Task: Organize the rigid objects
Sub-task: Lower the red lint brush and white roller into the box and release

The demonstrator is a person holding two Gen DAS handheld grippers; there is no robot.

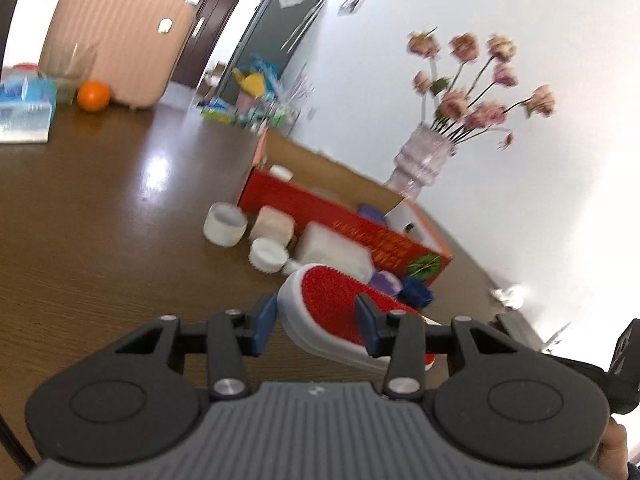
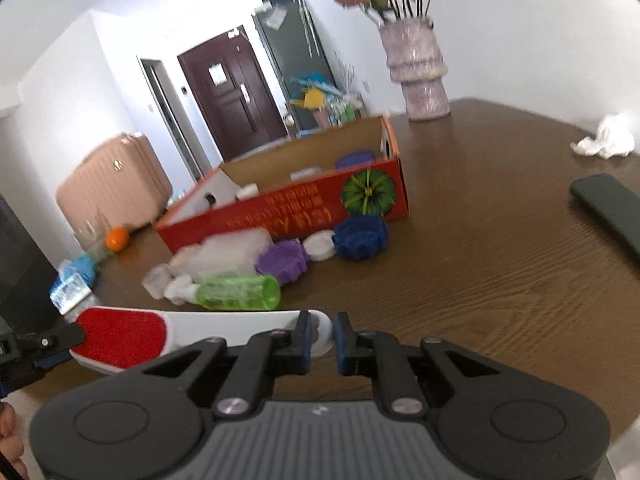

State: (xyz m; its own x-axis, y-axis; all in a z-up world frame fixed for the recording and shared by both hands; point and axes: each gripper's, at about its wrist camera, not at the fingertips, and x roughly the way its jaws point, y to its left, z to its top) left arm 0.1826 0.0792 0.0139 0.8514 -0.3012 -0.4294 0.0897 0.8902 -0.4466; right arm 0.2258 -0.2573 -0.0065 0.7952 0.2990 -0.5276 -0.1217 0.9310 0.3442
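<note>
While both claws grip the lint brush (image 1: 336, 308), glossy brown desk (image 1: 100, 208) carries a red box (image 2: 288, 204) at twelve o'clock; white walls surround.

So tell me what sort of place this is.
Most likely a lived-in home, perhaps a dining area by the entrance: a wooden table with a vase of flowers, a refrigerator beside a dark front door, and a pink suitcase.

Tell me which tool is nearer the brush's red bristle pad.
Left. The left tool straddles the white plastic brush at its red bristle pad; the right tool sits at the far, handle end.
</note>
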